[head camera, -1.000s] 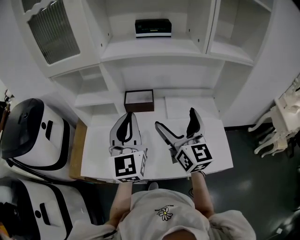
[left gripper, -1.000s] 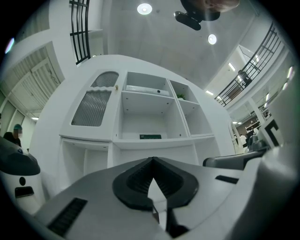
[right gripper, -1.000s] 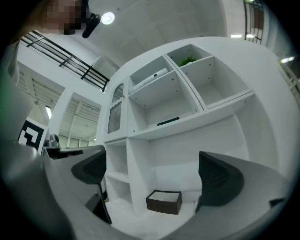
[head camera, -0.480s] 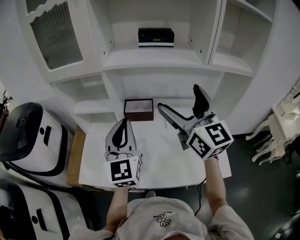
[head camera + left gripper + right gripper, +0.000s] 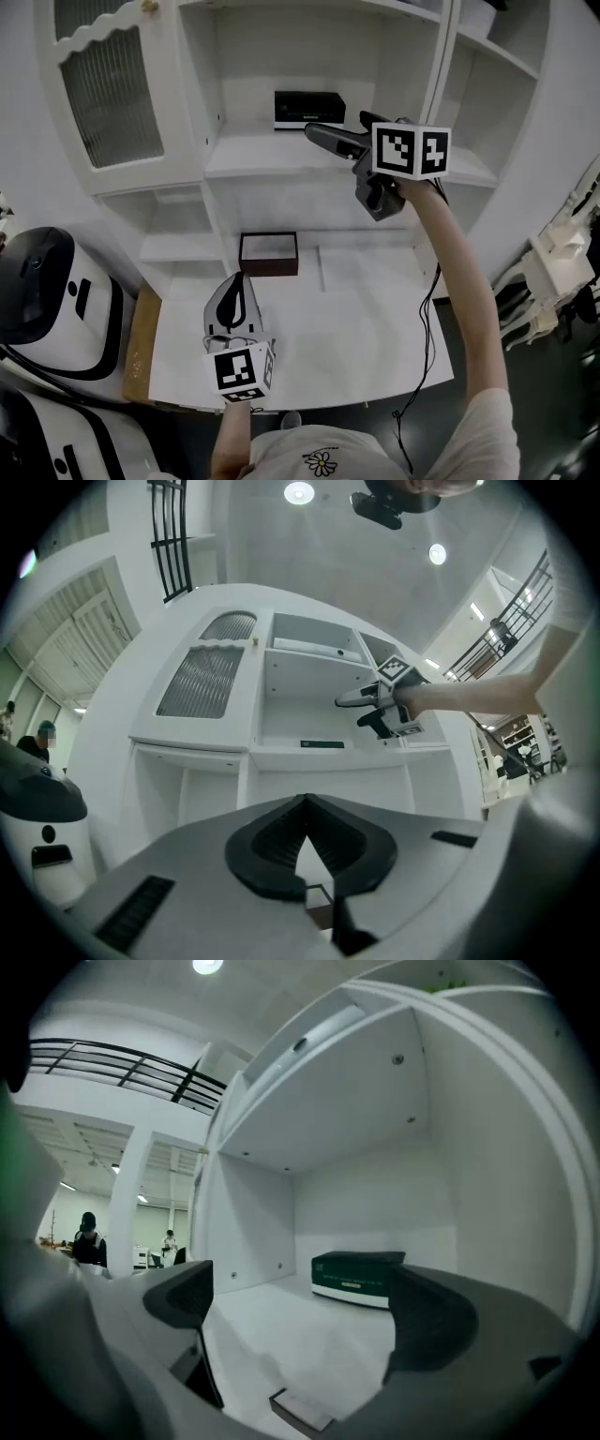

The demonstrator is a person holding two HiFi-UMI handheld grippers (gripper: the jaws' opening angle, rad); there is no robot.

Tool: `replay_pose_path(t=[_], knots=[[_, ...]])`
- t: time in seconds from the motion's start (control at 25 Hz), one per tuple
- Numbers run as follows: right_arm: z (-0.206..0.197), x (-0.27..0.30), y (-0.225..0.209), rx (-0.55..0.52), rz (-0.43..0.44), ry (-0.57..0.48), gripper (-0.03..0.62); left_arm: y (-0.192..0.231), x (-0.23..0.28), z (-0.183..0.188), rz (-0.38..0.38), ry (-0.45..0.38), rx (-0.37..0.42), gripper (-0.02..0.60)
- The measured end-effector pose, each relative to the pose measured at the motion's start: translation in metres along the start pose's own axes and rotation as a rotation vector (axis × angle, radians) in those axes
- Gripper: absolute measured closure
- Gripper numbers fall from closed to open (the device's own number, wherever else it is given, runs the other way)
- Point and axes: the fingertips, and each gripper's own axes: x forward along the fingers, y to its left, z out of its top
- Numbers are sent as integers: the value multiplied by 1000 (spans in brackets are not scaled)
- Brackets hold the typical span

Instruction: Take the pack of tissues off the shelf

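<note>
The pack of tissues [image 5: 308,110] is a dark green box with a white band. It lies at the back of the middle shelf [image 5: 272,157], and also shows in the right gripper view [image 5: 358,1278] and, small, in the left gripper view [image 5: 322,744]. My right gripper [image 5: 342,129] is raised to shelf height just right of the pack and apart from it. Its jaws stand open with nothing between them [image 5: 300,1312]. My left gripper [image 5: 235,295] hangs low over the white table [image 5: 375,319], jaws shut and empty [image 5: 305,803].
A dark brown open box [image 5: 268,253] sits at the table's back, under the shelf. A cabinet door with ribbed glass [image 5: 108,84] is at the upper left. White-and-black machines [image 5: 47,291] stand left of the table. A white chair [image 5: 553,272] is at the right.
My right gripper has risen from just above the table to the shelf, still open, and now points at the tissue pack. The left gripper stayed shut low over the table.
</note>
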Motion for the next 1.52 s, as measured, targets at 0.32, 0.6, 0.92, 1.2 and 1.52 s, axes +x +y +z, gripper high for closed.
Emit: replay_pose_path(t=[0.32, 0.6, 0.92, 1.2, 1.52], knots=[[-10, 65, -70, 105, -105, 206, 5, 20, 3, -22, 22, 47, -24, 581], [-28, 91, -93, 106, -118, 313, 6, 36, 5, -33, 48, 69, -36, 581], [-40, 98, -101, 132, -104, 345, 6, 44, 7, -43, 69, 89, -53, 581], [-44, 92, -77, 128, -21, 353, 6, 44, 3, -42, 84, 92, -48, 581], [-46, 72, -28, 86, 108, 354, 6, 34, -12, -32, 77, 89, -25, 581]])
